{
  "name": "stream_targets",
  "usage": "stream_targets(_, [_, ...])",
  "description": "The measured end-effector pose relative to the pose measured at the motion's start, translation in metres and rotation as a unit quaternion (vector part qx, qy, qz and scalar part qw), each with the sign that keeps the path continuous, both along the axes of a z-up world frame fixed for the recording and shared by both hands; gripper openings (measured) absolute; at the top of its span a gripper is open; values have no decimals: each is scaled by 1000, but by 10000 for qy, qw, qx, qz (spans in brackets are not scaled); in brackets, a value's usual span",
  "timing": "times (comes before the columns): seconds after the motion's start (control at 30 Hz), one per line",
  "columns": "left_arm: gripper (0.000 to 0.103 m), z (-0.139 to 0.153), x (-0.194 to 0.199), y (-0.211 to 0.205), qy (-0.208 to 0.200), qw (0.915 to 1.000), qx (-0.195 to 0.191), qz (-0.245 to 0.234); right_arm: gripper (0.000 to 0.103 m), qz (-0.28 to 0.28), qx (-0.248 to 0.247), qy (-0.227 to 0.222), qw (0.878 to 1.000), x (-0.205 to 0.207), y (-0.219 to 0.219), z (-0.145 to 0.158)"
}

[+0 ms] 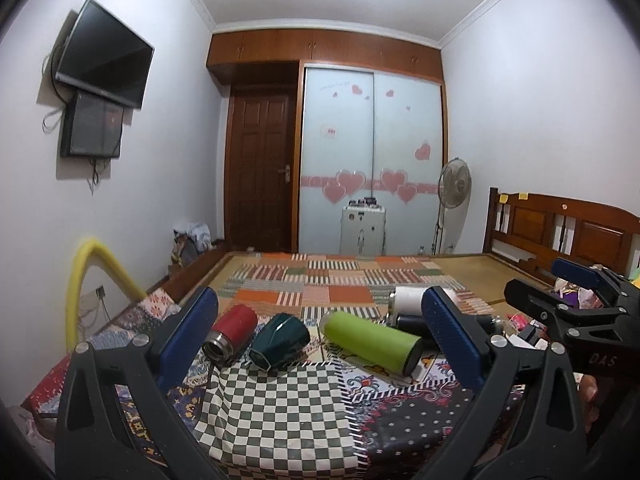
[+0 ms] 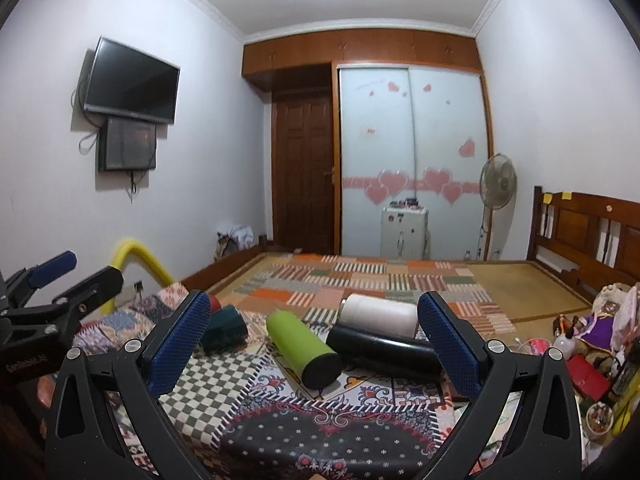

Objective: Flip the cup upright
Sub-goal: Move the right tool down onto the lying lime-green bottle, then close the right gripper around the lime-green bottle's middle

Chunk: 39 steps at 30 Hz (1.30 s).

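Several cups lie on their sides on a patchwork cloth (image 1: 280,412): a red cup (image 1: 232,332), a dark green cup (image 1: 280,340), a lime green cup (image 1: 372,340), a white cup (image 2: 380,314) and a black cup (image 2: 384,350). My left gripper (image 1: 320,336) is open and empty, just short of the red, dark green and lime cups. My right gripper (image 2: 314,344) is open and empty, with the lime (image 2: 302,350), black and white cups between its fingers' line of sight. The right gripper also shows in the left wrist view (image 1: 560,292).
The cloth lies on a bed with a wooden headboard (image 2: 588,232) at the right. Clutter of small items (image 2: 588,344) sits at the right edge. A yellow foam-covered rail (image 1: 100,272) stands at the left. A fan (image 2: 498,184) and wardrobe stand beyond.
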<state>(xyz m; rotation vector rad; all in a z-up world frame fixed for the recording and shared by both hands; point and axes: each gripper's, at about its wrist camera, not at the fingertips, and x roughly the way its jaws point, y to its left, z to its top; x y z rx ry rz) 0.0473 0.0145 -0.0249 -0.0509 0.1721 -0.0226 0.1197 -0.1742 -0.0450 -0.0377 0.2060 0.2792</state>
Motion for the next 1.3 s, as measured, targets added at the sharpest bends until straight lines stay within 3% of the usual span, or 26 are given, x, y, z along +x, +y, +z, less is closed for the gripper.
stream_targets(0.23, [103, -28, 44, 25, 416, 9989, -80, 211, 103, 385, -633, 731, 9946, 63, 14, -16])
stream_targets(0.37, [103, -47, 69, 37, 722, 9972, -120, 179, 103, 680, -1017, 1250, 9846, 105, 27, -28])
stream_targets(0.5, [103, -63, 89, 42, 925, 9955, -82, 188, 98, 1072, -1334, 1676, 9709, 137, 45, -40])
stream_targets(0.67, [103, -78, 103, 47, 979, 9950, -124, 171, 88, 1485, -1772, 2501, 9402, 180, 69, -66])
stream_targets(0.73, [103, -81, 105, 50, 1016, 9946, -172, 114, 79, 1595, -1934, 2800, 9267, 194, 76, -76])
stream_targets(0.97, [103, -89, 107, 51, 1008, 9948, -105, 64, 69, 1668, -2139, 3596, 8928, 236, 79, -89])
stream_targets(1.17, [103, -94, 108, 51, 1011, 9948, -96, 24, 70, 1730, -2221, 3997, 8723, 247, 85, -101])
stream_targets(1.3, [103, -94, 108, 52, 1005, 9949, -102, 32, 70, 1662, -2439, 3970, 8691, 250, 92, -106])
